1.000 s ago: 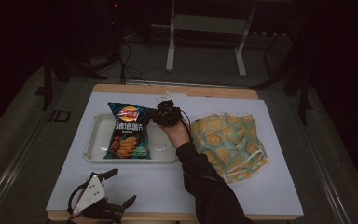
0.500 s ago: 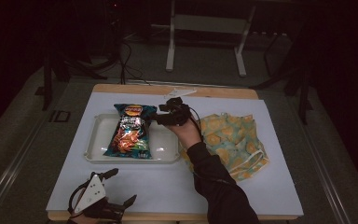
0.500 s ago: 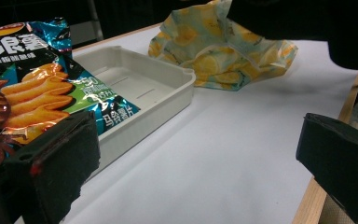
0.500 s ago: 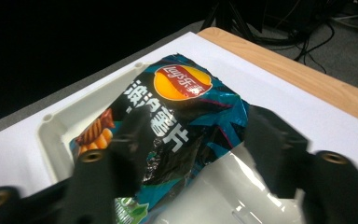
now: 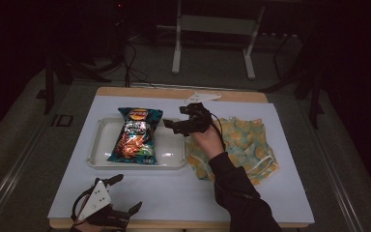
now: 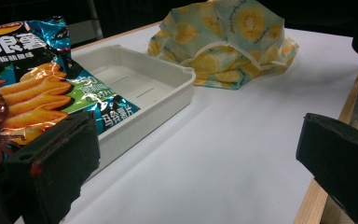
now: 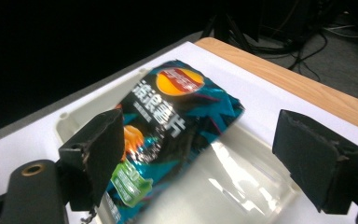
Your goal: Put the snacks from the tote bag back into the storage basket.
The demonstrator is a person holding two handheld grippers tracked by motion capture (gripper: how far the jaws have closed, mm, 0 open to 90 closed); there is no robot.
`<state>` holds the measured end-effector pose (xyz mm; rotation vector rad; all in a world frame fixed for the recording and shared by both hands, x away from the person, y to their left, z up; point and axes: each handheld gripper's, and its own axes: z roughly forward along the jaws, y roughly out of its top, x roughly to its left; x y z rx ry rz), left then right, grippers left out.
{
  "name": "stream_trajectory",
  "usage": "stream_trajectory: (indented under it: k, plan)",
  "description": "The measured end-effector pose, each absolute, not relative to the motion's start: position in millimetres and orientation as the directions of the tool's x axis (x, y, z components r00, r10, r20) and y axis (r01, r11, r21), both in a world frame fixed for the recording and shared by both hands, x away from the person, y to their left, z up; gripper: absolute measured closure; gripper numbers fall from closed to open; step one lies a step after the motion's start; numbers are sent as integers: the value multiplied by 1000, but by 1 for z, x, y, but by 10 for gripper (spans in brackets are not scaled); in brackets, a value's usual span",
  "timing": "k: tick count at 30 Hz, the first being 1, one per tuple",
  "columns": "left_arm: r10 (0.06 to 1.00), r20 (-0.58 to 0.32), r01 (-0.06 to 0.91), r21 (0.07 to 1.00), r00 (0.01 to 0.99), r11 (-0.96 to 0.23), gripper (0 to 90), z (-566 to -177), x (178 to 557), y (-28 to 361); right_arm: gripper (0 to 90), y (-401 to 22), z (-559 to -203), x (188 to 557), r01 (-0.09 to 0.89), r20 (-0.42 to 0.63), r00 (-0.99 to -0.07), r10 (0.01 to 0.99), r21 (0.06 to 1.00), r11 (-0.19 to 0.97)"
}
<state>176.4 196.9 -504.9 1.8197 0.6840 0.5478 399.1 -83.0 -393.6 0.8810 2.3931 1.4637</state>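
A teal and orange chips bag (image 5: 136,135) lies in a white tray (image 5: 174,157), towards its left side. My right gripper (image 5: 170,126) hovers open just right of the bag's top, above the tray, holding nothing. In the right gripper view its jaws (image 7: 200,144) stand wide apart with the bag (image 7: 168,121) and the tray (image 7: 247,182) beyond them. My left gripper (image 5: 127,193) rests open at the table's front left corner. In the left gripper view the open gripper (image 6: 196,140) faces the bag (image 6: 32,93) and the tray (image 6: 168,79).
A crumpled yellow and teal lemon-print cloth (image 5: 244,145) lies right of the tray, under the right forearm; it also shows as the cloth (image 6: 228,42) in the left gripper view. A white sheet (image 5: 183,193) covers the wooden table. A pale flat piece (image 5: 203,97) lies at the far edge.
The right gripper has drawn back to the right from the bag's top corner. The bag has tilted and settled in the tray. The left gripper has stayed put.
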Motion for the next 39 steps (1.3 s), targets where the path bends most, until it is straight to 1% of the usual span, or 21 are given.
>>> stream_trajectory:
  k: [3, 8, 11, 19, 24, 33, 36, 39]
  plan:
    - [682, 45, 195, 943, 730, -271, 1, -505, 176, 197, 161, -94, -390, 395, 363, 84, -791, 606, 862, 353]
    - [682, 45, 194, 943, 730, -270, 1, -505, 176, 196, 147, -113, -384, 391, 359, 71, -773, 631, 868, 343]
    - [682, 48, 195, 942, 729, -274, 1, -505, 177, 196, 148, -124, -382, 389, 345, 39, -762, 646, 869, 354]
    - [682, 48, 194, 942, 730, -275, 1, -505, 177, 195, 153, -155, -378, 386, 359, 47, -731, 681, 875, 325]
    - [682, 48, 195, 941, 729, -275, 1, -505, 177, 196, 150, -183, -377, 381, 345, 7, -700, 714, 879, 330]
    - [683, 44, 201, 940, 729, -275, 1, -506, 178, 195, 147, -227, -382, 373, 362, 26, -660, 751, 886, 288]
    - [684, 48, 197, 940, 728, -277, 1, -505, 178, 195, 147, -240, -386, 371, 367, 52, -664, 746, 892, 264]
    - [684, 49, 196, 941, 728, -276, 1, -505, 177, 195, 147, -251, -391, 367, 361, 25, -641, 767, 892, 272]
